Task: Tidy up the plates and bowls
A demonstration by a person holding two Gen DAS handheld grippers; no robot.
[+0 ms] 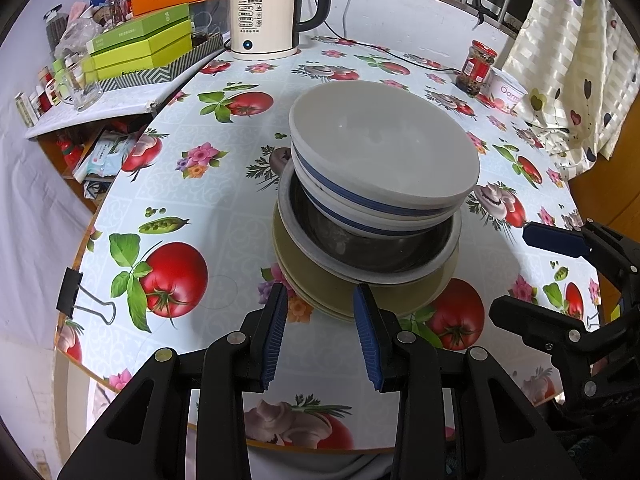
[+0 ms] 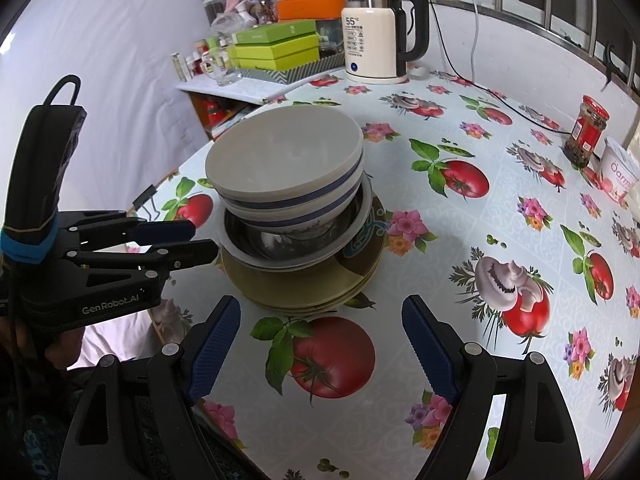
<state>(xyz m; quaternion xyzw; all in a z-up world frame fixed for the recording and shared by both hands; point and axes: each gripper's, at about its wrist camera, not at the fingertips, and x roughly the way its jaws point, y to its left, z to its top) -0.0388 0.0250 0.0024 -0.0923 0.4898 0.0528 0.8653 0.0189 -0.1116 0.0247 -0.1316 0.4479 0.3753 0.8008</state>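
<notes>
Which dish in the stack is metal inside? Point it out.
The wide metal-lined bowl, third from the top: dark and shiny inside, sitting under the two blue-banded bowls and on the tan plates.

The stack of bowls and plates (image 2: 292, 216) fills the near middle of the bench (image 2: 460, 240). To its right the patterned cloth lies bare, wide enough for a tool to pass. The far edge is blocked by the kettle (image 2: 374, 32) with its cord (image 2: 516, 106), a jar (image 2: 586, 132) and a tub (image 2: 620, 172). The left tool (image 2: 200, 240) stands just beside the stack's left flank, closing that side.
</notes>
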